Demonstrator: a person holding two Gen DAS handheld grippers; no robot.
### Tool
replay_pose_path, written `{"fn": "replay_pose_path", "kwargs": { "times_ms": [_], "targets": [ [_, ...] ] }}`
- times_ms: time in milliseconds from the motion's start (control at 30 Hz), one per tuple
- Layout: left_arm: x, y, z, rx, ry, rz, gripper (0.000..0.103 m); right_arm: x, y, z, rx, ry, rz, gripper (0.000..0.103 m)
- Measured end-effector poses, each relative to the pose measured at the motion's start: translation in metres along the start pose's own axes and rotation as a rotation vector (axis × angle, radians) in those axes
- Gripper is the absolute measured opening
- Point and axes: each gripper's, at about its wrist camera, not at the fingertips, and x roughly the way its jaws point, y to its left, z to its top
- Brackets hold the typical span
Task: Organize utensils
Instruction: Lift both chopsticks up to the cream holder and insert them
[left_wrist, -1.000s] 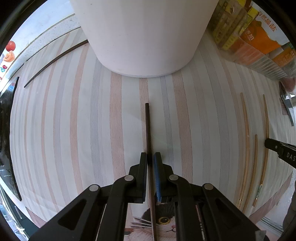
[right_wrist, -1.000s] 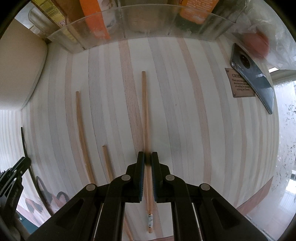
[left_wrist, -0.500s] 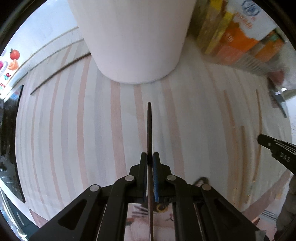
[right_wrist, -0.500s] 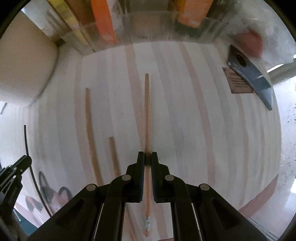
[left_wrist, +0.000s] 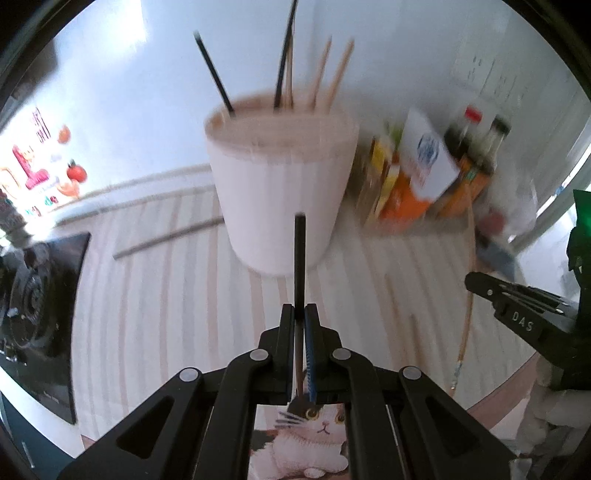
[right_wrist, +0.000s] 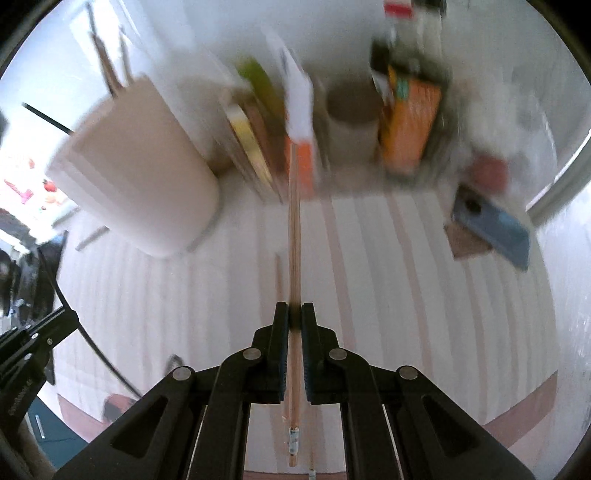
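left wrist – steeply down, near | right wrist – likewise | shared: white holder (left_wrist: 282, 184) (right_wrist: 136, 177), striped mat (left_wrist: 166, 314) (right_wrist: 406, 295)

Open striped cloth (left_wrist: 155, 314) lay betw. grippers & white holder (left_wrist: 280, 192). Obstacles: sticks protruding from holder rim, box rack (right_wrist: 369, 122) behind, phone (right_wrist: 491, 225) at right edge.

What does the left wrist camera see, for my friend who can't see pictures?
The left tool pinches a dark chopstick that points toward a white holder, which already has several chopsticks standing in it. One dark chopstick still lies on the striped mat, and the right tool shows at the edge.
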Motion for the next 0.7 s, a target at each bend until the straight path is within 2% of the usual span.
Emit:
{"fn": "replay_pose_path", "kwargs": {
  "times_ms": [333,700],
  "targets": [
    [-0.068,0.004,0.049,0.0,-0.206,-0.023,0.003,-0.068,0.031,0.06,-0.037,-0.211,0.09,0.007],
    [-0.124,-0.003,0.095,0.019,-0.321,-0.071,0.003,-0.116,0.067,0.11,-0.088,-0.328,0.185,0.007]
  ]
}}
